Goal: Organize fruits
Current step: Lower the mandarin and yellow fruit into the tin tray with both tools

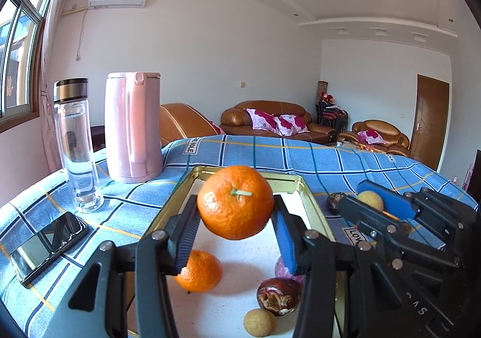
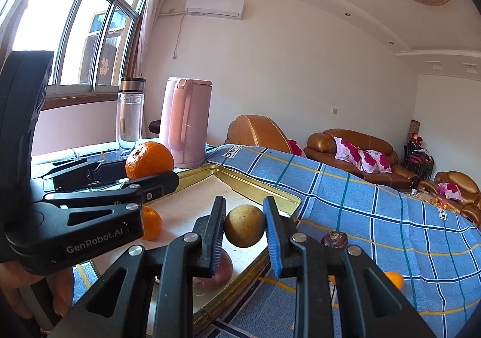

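The left gripper [image 1: 236, 228] jaws grasp an orange [image 1: 235, 202] above the gold tray [image 1: 312, 205]; the right gripper [image 2: 245, 231] jaws grasp a small tan fruit [image 2: 244, 226].

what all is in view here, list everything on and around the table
tangerine held: 1, orange, in left gripper above tray
tangerine in tray: 1, orange, near left side
longan held: 1, tan, in right gripper
longan in tray: 1, tan, near edge
passion fruit in tray: 1, dark purple, cracked
passion fruit on cloth: 1, dark purple, right of tray
tray: 1, gold rim, white floor
kettle: 1, pink, behind tray
bottle: 1, clear, left of kettle
phone: 1, black, far left
cloth: 1, blue check
left gripper: shut on tangerine
right gripper: shut on longan
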A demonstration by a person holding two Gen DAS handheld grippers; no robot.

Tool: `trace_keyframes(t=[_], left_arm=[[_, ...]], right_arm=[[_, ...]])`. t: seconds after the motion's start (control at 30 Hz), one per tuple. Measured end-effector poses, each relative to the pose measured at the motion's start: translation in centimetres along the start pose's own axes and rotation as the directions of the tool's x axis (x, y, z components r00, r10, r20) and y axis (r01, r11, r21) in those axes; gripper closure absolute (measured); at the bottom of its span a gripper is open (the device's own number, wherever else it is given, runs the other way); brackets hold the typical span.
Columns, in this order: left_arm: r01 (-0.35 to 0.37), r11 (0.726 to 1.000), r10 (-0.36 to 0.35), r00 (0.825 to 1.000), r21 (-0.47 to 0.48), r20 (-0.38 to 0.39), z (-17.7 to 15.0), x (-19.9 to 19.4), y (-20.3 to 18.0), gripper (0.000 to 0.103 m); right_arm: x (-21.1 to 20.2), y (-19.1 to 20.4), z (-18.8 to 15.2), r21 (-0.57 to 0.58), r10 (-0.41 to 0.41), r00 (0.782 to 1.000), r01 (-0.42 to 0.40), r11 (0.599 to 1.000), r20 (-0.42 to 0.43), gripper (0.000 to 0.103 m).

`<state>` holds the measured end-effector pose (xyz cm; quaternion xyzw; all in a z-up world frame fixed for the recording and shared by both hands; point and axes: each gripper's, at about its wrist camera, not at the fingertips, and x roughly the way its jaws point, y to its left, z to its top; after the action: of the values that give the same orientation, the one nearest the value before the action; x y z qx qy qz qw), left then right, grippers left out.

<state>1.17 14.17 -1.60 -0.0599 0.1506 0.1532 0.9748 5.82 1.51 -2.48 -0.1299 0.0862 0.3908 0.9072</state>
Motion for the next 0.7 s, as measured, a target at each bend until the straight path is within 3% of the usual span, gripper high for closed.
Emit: trace_keyframes(t=[0.7], left_arm=[[-0.043, 0.999, 0.043, 0.999, 0.004, -0.016, 0.0, 0.1, 2.2, 0.054]], right_arm=[[1.7, 1.7, 0.6, -0.049, 0.056, 0.998, -0.058, 0.997, -0.031, 0.076]])
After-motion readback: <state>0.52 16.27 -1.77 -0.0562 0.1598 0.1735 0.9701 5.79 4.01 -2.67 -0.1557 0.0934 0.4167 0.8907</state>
